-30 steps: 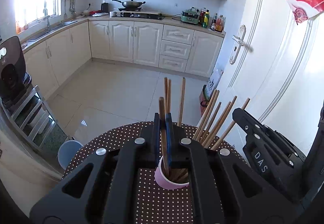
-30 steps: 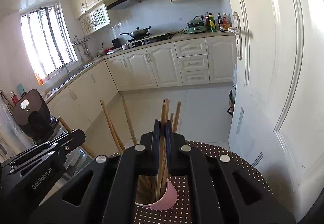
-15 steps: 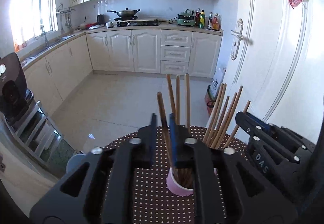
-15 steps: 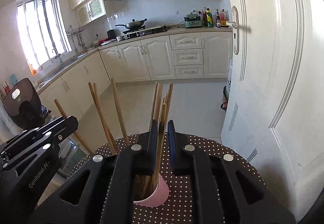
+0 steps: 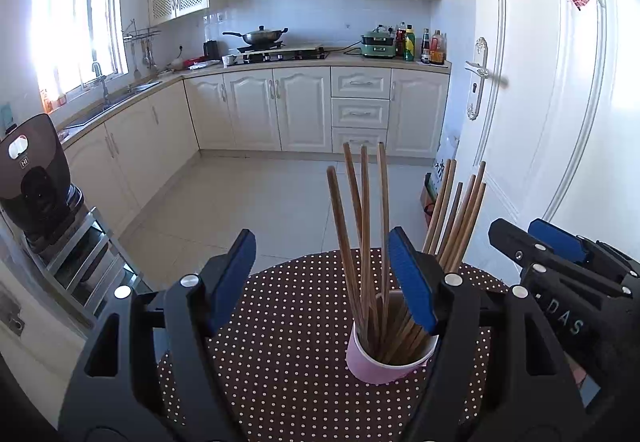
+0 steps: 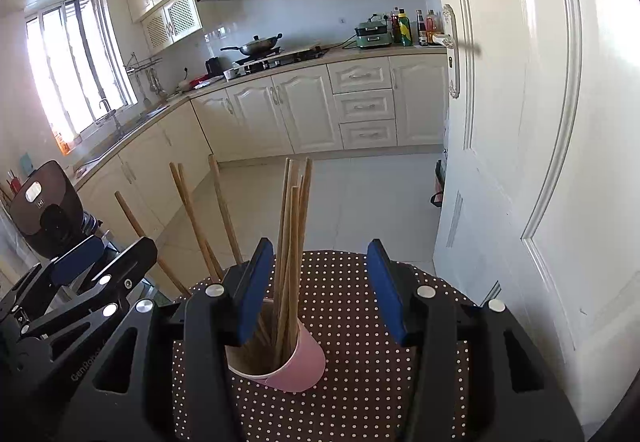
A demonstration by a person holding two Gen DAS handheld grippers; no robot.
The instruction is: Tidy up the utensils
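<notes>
my left gripper (image 5: 322, 282), marked "genrobot.ai", has just been opening, its blue pads clear of the chopsticks (image 5: 362, 238). these round wooden sticks stand in a pink paper cup (image 5: 386, 360) on the dotted round table (image 5: 288, 342), near its middle. my right gripper (image 6: 316, 288), lettered "das", has just been opening too, nothing clamped.

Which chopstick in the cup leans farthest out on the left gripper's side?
The lone chopstick leaning toward the left gripper, apart from the upright bunch in the pink cup.
</notes>
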